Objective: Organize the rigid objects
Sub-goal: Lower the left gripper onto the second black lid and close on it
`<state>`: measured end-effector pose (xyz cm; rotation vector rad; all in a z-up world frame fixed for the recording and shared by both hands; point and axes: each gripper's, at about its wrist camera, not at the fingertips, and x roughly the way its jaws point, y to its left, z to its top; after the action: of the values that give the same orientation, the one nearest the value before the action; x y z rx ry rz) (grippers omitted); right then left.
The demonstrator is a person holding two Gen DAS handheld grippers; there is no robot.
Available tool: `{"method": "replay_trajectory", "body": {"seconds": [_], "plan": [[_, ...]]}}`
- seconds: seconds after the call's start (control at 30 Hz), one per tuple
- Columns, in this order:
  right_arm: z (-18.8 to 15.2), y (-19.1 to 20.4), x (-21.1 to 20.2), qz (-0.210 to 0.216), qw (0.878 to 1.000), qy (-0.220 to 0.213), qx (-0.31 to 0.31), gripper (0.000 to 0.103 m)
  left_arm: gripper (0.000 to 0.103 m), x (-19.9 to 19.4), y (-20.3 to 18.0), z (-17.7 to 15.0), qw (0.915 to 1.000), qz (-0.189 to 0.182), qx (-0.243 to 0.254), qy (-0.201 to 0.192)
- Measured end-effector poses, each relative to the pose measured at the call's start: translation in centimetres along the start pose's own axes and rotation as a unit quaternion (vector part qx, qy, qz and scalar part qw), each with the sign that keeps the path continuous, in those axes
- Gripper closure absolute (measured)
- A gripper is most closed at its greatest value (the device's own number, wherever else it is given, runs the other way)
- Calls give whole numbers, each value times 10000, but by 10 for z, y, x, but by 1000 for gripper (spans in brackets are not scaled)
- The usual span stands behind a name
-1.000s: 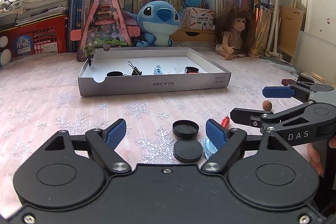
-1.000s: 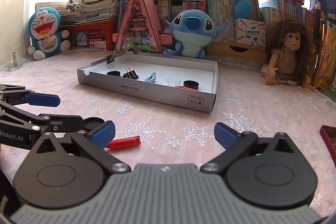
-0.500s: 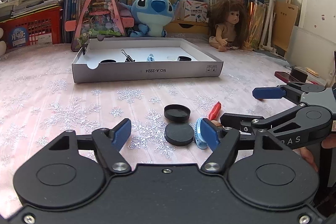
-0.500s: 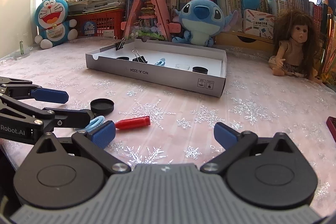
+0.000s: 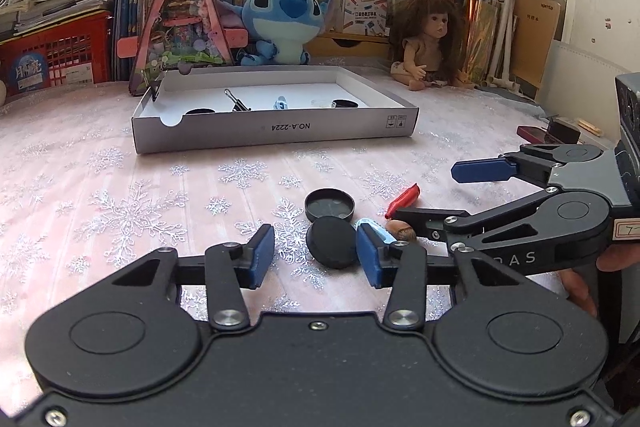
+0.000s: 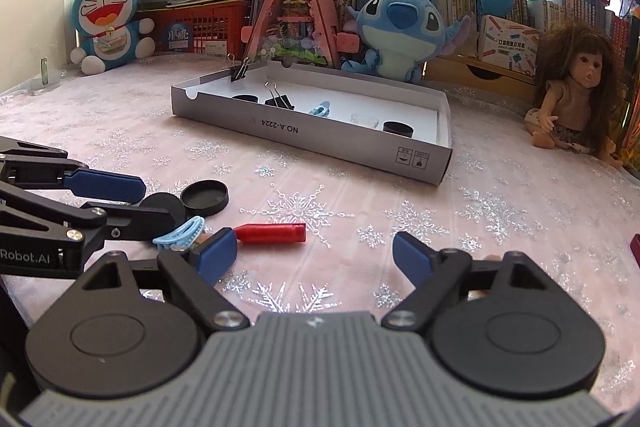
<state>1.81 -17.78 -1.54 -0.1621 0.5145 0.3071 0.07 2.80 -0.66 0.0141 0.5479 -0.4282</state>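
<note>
Your left claw (image 5: 316, 257) is wide, bracketing the flat black round lid (image 5: 331, 243) on the table (image 5: 120, 195); centre it before closing. Your right claw (image 6: 314, 257) gapes empty near the red plastic tube (image 6: 272, 233)

The cardboard tray (image 5: 276, 126) is showing "NO.A-2224", printed upside down, on its front wall. The right gripper (image 5: 424, 195) is displaying "DAS" on its arm in the left wrist view. The left gripper (image 6: 132, 201) is displaying "Robot.AI" on its body in the right wrist view.
</note>
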Motion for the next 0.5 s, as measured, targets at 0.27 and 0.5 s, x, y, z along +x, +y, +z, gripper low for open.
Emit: {"method": "replay_trajectory", "body": {"seconds": [0.27,0.5], "plan": [[4,2,6,76,9999,38,-148,15,60,2,2,0,10000,-15,-40,-51],[4,1,8,263,9996,35,-100,23,72,4,3,0,9998,-142,-97,-58]]}}
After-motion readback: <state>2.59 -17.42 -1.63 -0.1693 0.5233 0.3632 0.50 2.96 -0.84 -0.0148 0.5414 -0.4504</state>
